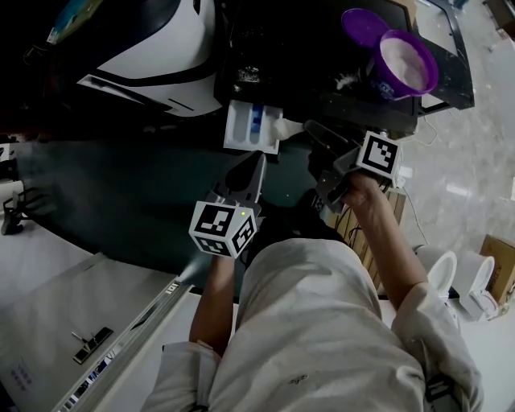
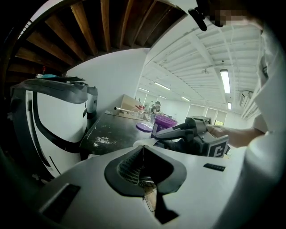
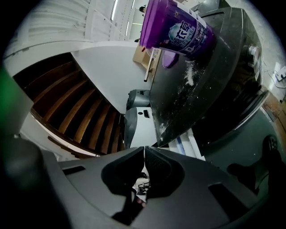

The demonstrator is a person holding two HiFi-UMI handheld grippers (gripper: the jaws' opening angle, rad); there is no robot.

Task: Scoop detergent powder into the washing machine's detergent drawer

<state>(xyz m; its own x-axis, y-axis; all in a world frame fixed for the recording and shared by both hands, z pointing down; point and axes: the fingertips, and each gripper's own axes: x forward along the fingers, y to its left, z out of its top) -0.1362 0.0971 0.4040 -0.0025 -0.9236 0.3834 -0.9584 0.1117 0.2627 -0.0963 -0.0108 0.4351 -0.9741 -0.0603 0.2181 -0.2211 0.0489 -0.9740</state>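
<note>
Detergent drawer (image 1: 252, 127) stands pulled out of the dark washing machine (image 1: 306, 48), white with a blue insert. The right tool (image 1: 310, 129) is clenched on a white scoop (image 1: 286, 129) just beside the drawer's right edge. The left tool (image 1: 256, 161) hangs below the drawer, jaws pressed together on nothing. An open purple tub (image 1: 406, 64) of powder and its lid (image 1: 362, 24) sit on the machine's top, with spilled powder (image 1: 346, 80) beside them.

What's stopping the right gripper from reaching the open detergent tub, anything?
Probably nothing, so likely yes. The right gripper is beside the pulled-out drawer, near the edge of the machine top where the tub stands open, lid set aside. Nothing lies between them. Its jaws are shut, though.
</note>
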